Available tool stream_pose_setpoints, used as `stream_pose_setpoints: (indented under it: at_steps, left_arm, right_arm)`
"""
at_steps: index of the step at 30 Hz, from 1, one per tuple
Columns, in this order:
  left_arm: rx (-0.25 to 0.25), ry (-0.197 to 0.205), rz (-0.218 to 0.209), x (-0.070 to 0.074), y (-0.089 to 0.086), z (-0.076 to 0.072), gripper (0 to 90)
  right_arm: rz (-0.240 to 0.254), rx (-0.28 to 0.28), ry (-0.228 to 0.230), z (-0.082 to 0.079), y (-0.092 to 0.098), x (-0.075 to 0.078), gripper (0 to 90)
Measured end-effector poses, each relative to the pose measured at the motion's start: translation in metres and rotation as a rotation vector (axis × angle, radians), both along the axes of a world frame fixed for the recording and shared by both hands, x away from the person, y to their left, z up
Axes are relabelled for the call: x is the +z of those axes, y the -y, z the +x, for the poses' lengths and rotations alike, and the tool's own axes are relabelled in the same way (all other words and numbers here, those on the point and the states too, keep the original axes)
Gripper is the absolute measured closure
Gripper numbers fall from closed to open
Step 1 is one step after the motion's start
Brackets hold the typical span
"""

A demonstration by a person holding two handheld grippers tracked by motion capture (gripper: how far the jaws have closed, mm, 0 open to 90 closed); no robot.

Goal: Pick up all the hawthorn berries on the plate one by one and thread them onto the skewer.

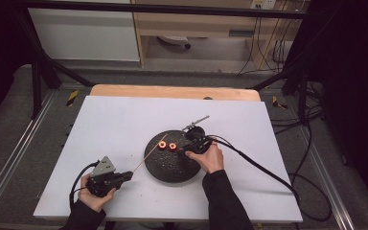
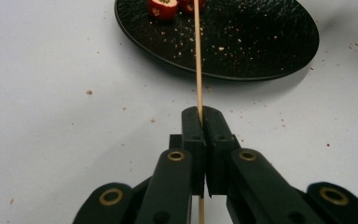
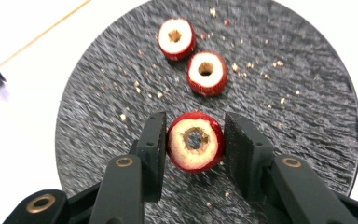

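Observation:
A black round plate (image 1: 170,168) (image 2: 261,42) (image 3: 98,121) lies in the middle of the white table. Two cored red fruit pieces (image 1: 162,145) (image 1: 172,146) (image 3: 176,38) (image 3: 207,73) rest on it. My right gripper (image 3: 195,133) (image 1: 184,152) is over the plate, shut on a third cored red fruit piece (image 3: 195,141), with a pad against each side. My left gripper (image 2: 201,114) (image 1: 126,176) sits left of the plate, shut on a thin wooden skewer (image 2: 198,56) (image 1: 148,154) (image 3: 37,35). The skewer's tip points at the fruit pieces.
A slim metal tool (image 1: 196,122) lies on the table just beyond the plate. Crumbs dot the plate and the white board (image 1: 124,120) around it. Cables (image 1: 258,165) trail off to the right. The wooden table edge (image 1: 172,91) runs along the back.

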State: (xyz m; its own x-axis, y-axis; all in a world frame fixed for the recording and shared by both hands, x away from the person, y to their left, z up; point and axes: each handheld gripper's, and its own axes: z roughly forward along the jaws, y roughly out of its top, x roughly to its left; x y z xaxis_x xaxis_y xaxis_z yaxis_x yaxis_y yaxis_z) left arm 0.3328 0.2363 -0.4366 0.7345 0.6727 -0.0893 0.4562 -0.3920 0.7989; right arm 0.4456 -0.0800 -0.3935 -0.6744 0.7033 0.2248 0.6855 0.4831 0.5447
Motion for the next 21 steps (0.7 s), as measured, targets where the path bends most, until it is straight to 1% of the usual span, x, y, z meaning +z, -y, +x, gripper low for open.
stream_pose_setpoints:
  at_steps: [1, 2, 3, 4, 6, 8, 9, 10, 11, 13, 14, 15, 16, 19, 21]
  left_arm:
    - [0.003, 0.002, -0.002, 0.000, 0.000, 0.000, 88.1]
    - [0.006, 0.003, -0.006, 0.000, 0.000, 0.000, 88.1]
    - [0.007, 0.003, -0.009, 0.000, 0.000, 0.000, 88.2]
    - [0.006, 0.003, -0.009, 0.000, 0.000, -0.001, 88.2]
    - [0.007, 0.004, -0.015, 0.000, 0.001, -0.001, 88.2]
    - [0.012, 0.004, -0.020, 0.000, 0.001, -0.001, 88.2]
    - [0.014, 0.004, -0.023, 0.000, 0.001, -0.001, 88.2]
    - [0.016, 0.005, -0.026, 0.000, 0.001, -0.001, 88.2]
    - [0.018, 0.005, -0.029, 0.000, 0.001, -0.001, 88.2]
    - [0.019, 0.007, -0.033, 0.000, 0.001, -0.002, 88.2]
    - [0.019, 0.007, -0.035, 0.000, 0.002, -0.002, 88.2]
    - [0.018, 0.009, -0.035, 0.000, 0.002, -0.002, 88.2]
    - [0.017, 0.010, -0.035, 0.000, 0.003, -0.002, 88.2]
    - [0.019, 0.010, -0.041, -0.001, 0.004, -0.003, 88.2]
    - [0.021, 0.012, -0.045, -0.001, 0.004, -0.004, 88.2]
  right_arm:
    - [0.000, 0.000, 0.000, 0.000, 0.000, 0.000, 60.7]
    - [0.016, -0.004, 0.008, -0.002, 0.001, 0.001, 60.7]
    - [0.050, -0.013, 0.027, -0.005, 0.004, 0.002, 60.8]
    - [0.050, -0.013, 0.027, -0.005, 0.004, 0.002, 60.8]
    - [0.076, -0.023, 0.049, -0.008, 0.007, 0.003, 60.8]
    - [0.111, -0.034, 0.069, -0.012, 0.011, 0.003, 60.8]
    - [0.159, -0.052, 0.083, -0.016, 0.015, 0.003, 60.8]
    - [0.174, -0.058, 0.092, -0.017, 0.016, 0.002, 60.8]
    - [0.174, -0.058, 0.092, -0.017, 0.016, 0.002, 60.8]
    - [0.207, -0.076, 0.105, -0.021, 0.019, 0.000, 60.8]
    - [0.231, -0.085, 0.110, -0.023, 0.020, -0.001, 60.8]
    - [0.279, -0.100, 0.121, -0.026, 0.021, -0.004, 60.8]
    - [0.279, -0.100, 0.121, -0.026, 0.021, -0.004, 60.8]
    - [0.335, -0.119, 0.136, -0.031, 0.024, -0.008, 60.8]
    - [0.363, -0.132, 0.151, -0.033, 0.025, -0.010, 60.8]
